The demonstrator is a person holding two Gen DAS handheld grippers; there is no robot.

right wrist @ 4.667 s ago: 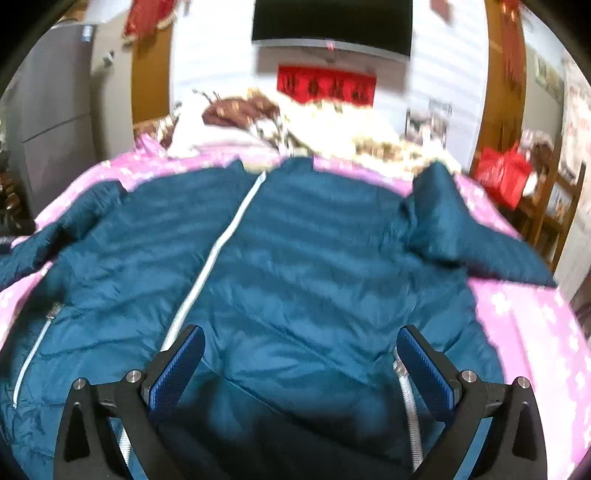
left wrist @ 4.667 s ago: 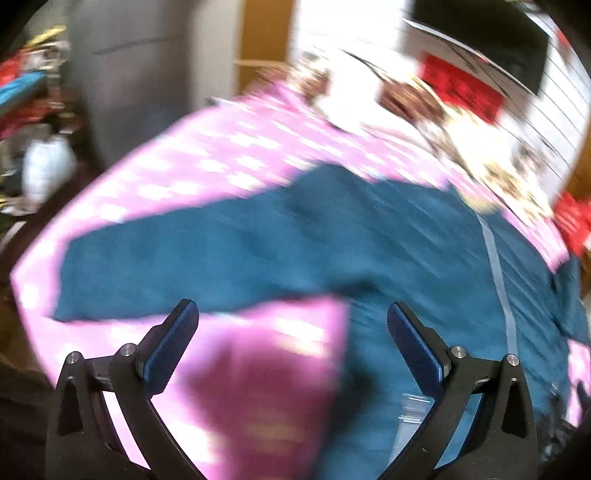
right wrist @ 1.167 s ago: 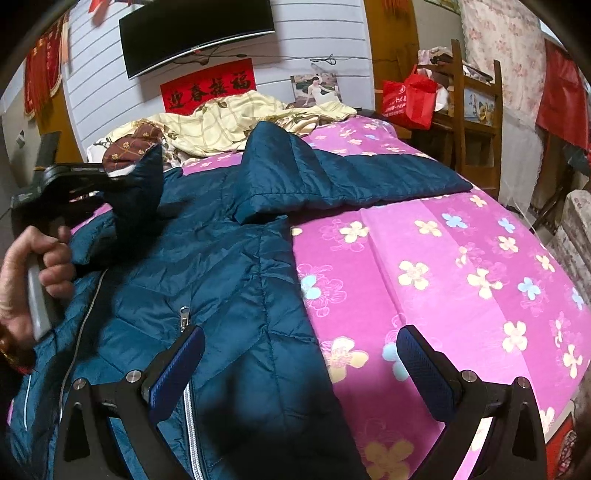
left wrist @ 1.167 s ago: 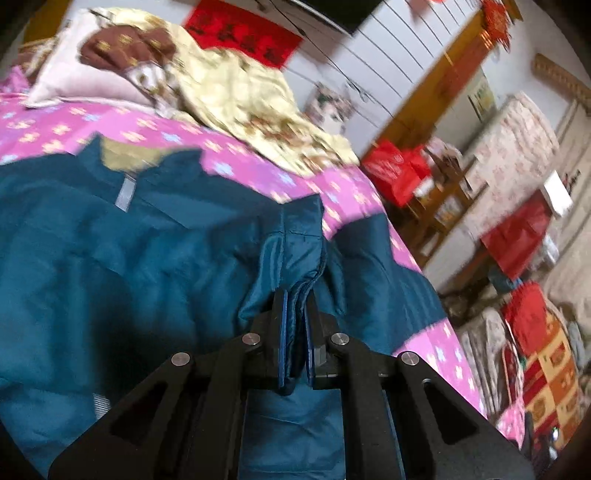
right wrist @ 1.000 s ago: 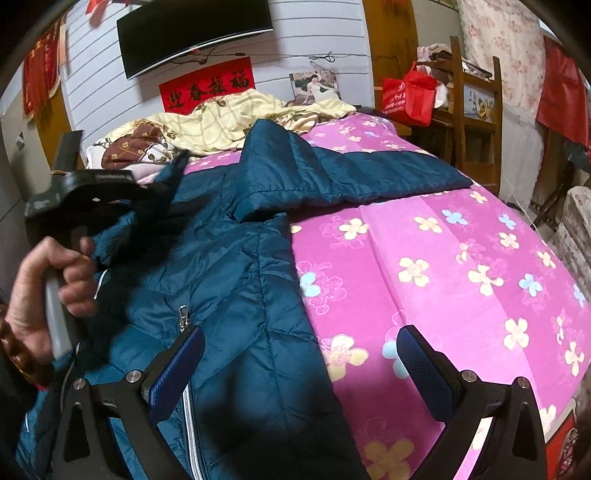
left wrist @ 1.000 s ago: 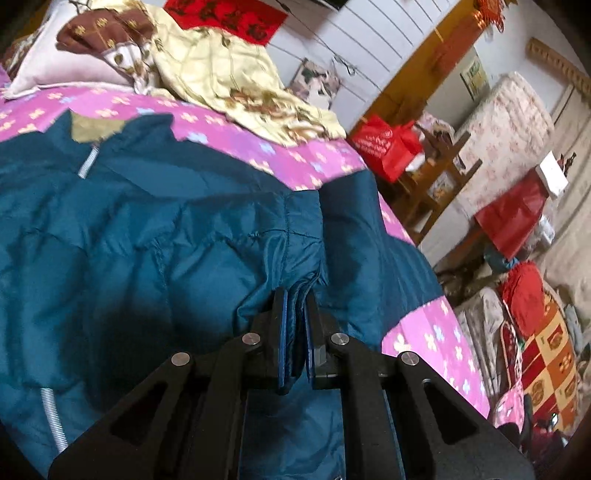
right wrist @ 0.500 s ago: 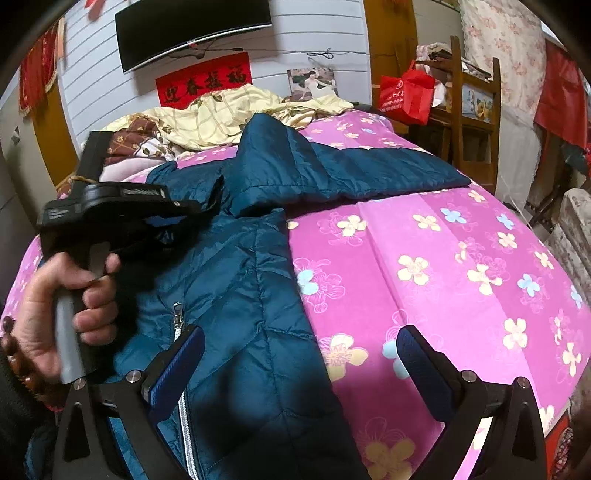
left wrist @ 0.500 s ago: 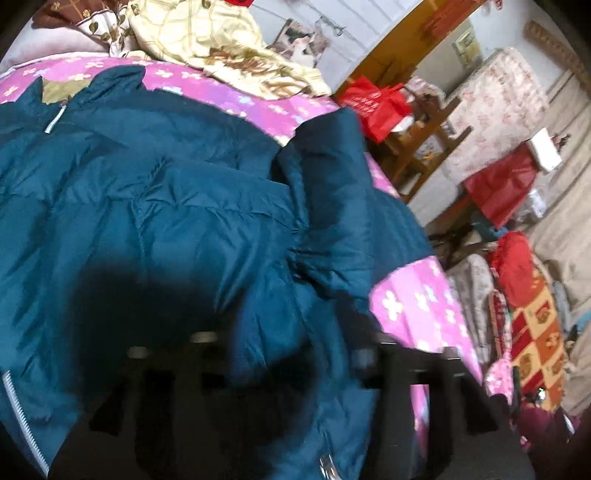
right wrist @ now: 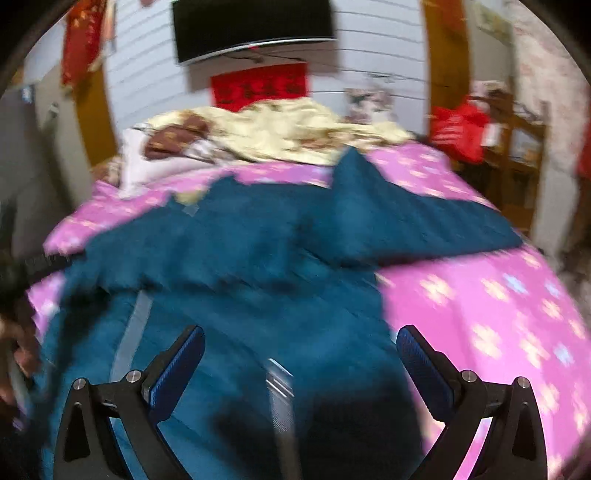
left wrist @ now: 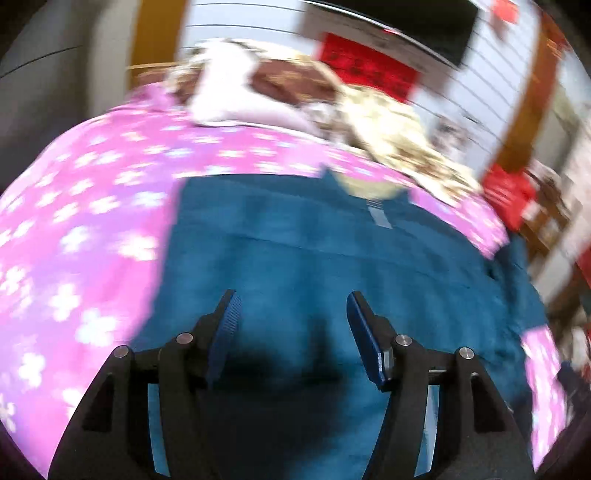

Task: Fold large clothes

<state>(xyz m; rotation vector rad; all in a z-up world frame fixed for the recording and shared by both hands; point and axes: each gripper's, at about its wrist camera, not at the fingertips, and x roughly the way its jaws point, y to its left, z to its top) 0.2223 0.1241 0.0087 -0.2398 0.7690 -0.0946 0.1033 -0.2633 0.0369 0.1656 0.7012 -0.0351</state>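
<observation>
A large teal padded jacket [left wrist: 314,258] lies spread on the pink flowered bedspread [left wrist: 92,221], collar towards the pillows. My left gripper [left wrist: 291,299] hovers over the jacket's body, open, with nothing between its blue pads. In the right wrist view the jacket [right wrist: 258,258] has one sleeve [right wrist: 424,225] stretched out to the right, and the other side is folded in over the body. My right gripper [right wrist: 300,332] stands wide open above the jacket's lower part, near the zip [right wrist: 280,391]. The hand [right wrist: 14,332] with the left gripper shows at the left edge. Both views are blurred.
Pillows and a yellow blanket [right wrist: 280,136] are heaped at the head of the bed. A dark screen [right wrist: 255,26] hangs on the wall behind. A red bag [right wrist: 458,129] and wooden furniture stand to the right. Bare bedspread [right wrist: 480,314] lies right of the jacket.
The left gripper let go of the sleeve, opened, and swung left to face the head of the bed. The right gripper moved left over the jacket, still open.
</observation>
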